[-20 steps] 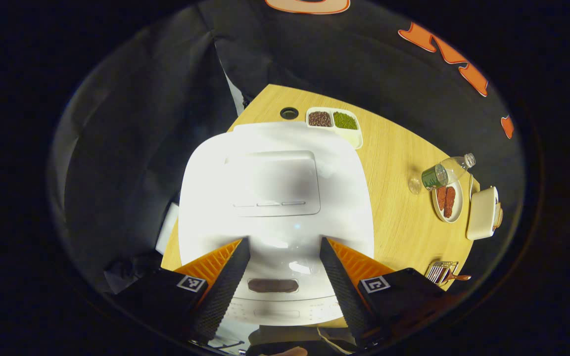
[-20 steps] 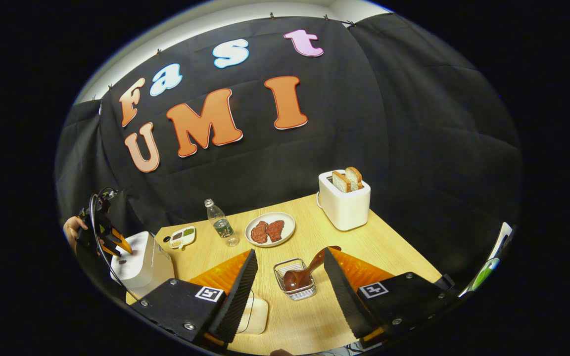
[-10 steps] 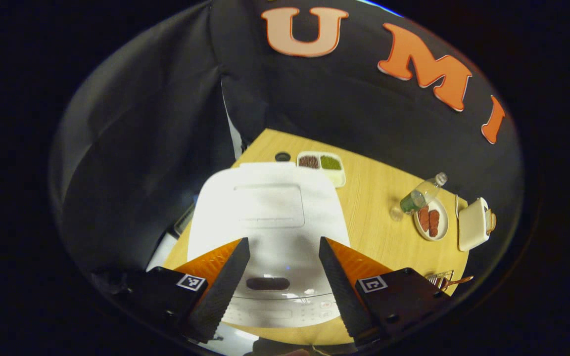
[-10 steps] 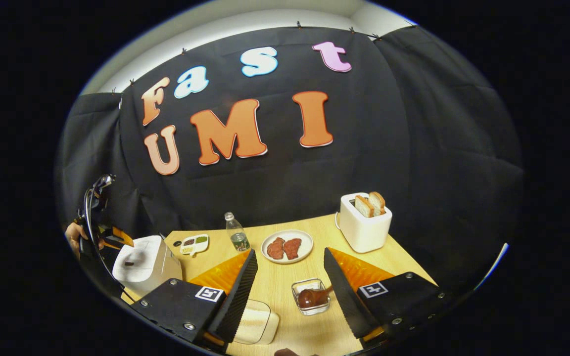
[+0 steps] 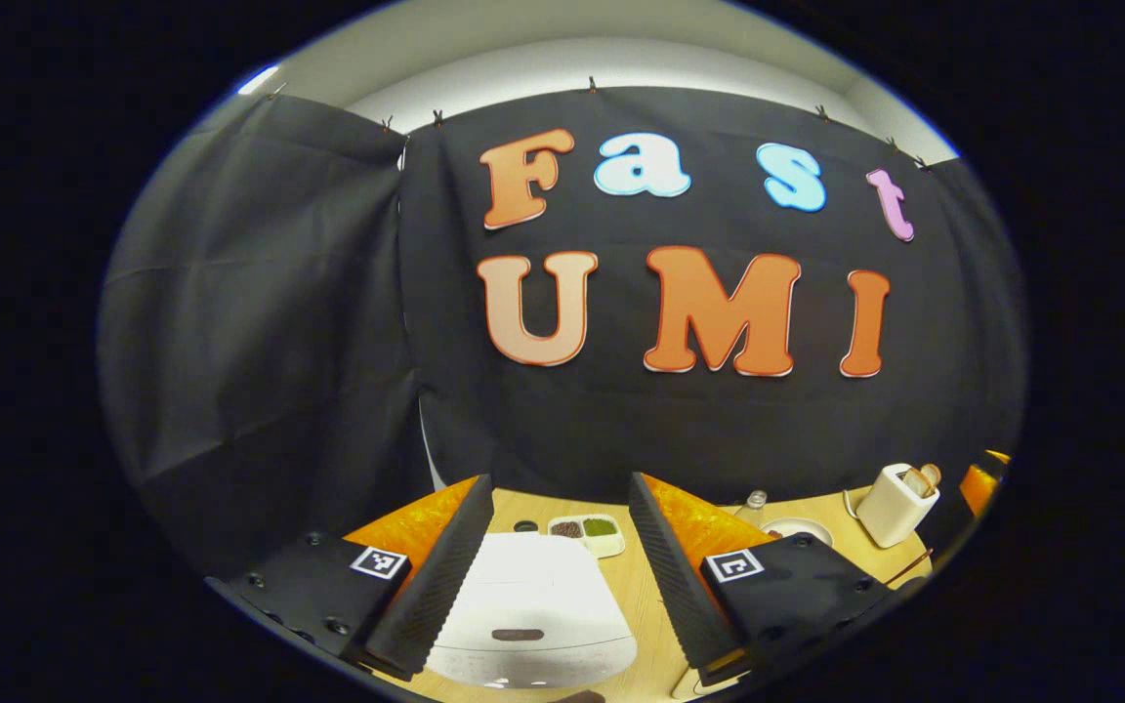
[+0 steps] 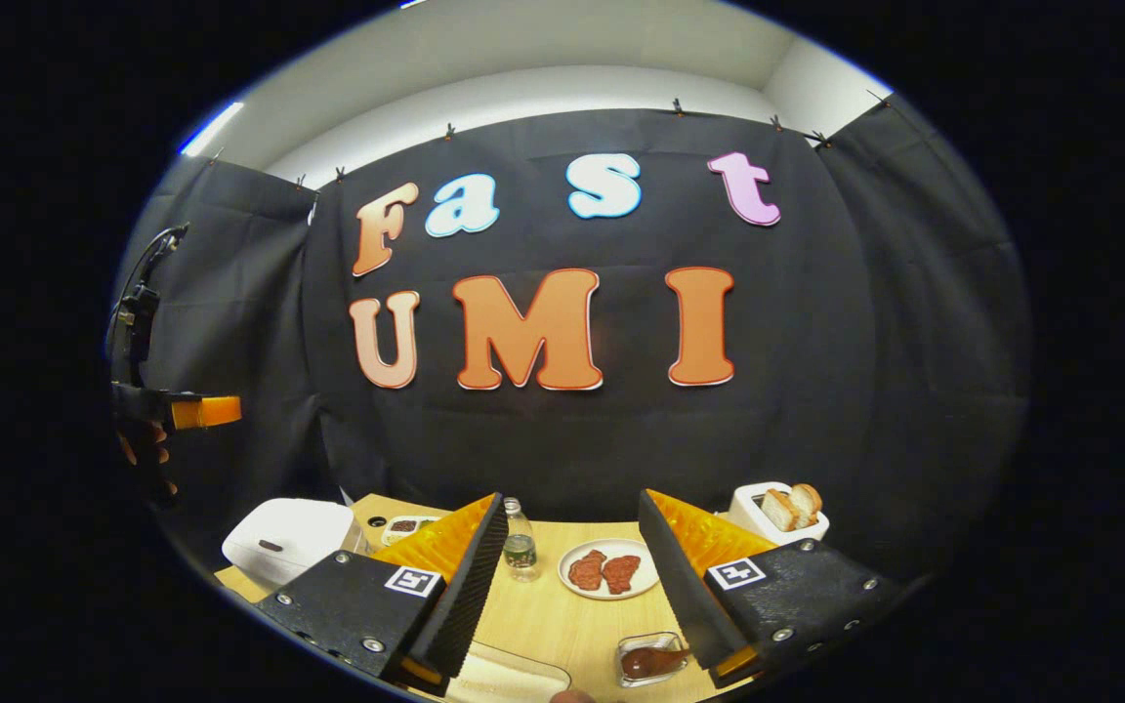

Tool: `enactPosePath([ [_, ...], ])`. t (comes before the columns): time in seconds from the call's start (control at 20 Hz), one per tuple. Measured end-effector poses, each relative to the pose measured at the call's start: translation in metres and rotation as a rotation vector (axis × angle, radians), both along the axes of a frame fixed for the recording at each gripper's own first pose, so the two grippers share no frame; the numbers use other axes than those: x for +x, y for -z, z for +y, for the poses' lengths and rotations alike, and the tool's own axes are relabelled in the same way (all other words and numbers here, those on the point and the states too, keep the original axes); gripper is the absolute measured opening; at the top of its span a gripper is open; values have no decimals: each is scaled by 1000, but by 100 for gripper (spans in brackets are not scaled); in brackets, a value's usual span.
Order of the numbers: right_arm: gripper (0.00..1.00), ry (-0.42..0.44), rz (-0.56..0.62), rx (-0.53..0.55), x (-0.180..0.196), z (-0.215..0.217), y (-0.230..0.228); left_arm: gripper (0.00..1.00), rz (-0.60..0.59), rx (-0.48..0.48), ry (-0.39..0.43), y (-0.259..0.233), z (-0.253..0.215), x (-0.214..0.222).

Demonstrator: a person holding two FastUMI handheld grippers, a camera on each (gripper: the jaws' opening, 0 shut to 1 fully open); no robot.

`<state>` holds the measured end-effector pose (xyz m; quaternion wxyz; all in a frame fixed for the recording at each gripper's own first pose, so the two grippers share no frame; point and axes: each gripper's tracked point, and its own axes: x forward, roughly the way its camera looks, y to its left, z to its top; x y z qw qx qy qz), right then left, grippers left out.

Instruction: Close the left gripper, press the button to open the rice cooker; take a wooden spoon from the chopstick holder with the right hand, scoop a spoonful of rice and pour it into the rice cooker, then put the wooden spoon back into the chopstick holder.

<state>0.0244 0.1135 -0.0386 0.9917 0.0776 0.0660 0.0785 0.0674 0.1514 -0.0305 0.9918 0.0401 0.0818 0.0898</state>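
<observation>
Left gripper (image 5: pixel 560 547) fingers spread wide, holding nothing, hanging above and back from the rice cooker (image 5: pixel 530 610). Lid is down; the dark release button (image 5: pixel 518 635) sits on the front edge, untouched. Right gripper (image 6: pixel 570 566) also spread, empty, raised over the table (image 6: pixel 562 625).

Wooden spoon (image 6: pixel 650 662) rests bowl-down in the chopstick holder (image 6: pixel 648 656), low in the right gripper view, just inside the right finger. A pale container (image 6: pixel 509 683) at the bottom edge is probably the rice (contents can't be made out). The divided tray (image 5: pixel 587 529) behind the cooker holds dark and green grains.

Judged stage: step 1 not done; the left gripper hasn't closed yet and the cooker isn't open.

Risks:
- Pressing with fingers apart: they'd straddle the narrow button and hit the lid instead.
- Off-centre push on a smooth rounded lid could slip, or shove the cooker toward the tray.
- The spoon leans in a shallow holder; a sideways pull could tip the holder.
- Bottle (image 6: pixel 520 547) and meat plate (image 6: pixel 608 569) lie near the right gripper's likely path.
</observation>
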Motion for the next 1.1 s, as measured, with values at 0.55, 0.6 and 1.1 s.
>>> enactPosePath([
  [0.55,84,-146,-11,-20,28,62,-3,100,-137,99,8,-34,-20,-16],
  [0.6,84,-151,-23,-16,32,66,-9,100,-164,103,8,-42,-21,-16],
  [1.1,85,-192,-35,-77,64,99,-50,92,-162,-23,31,-45,-25,19],
])
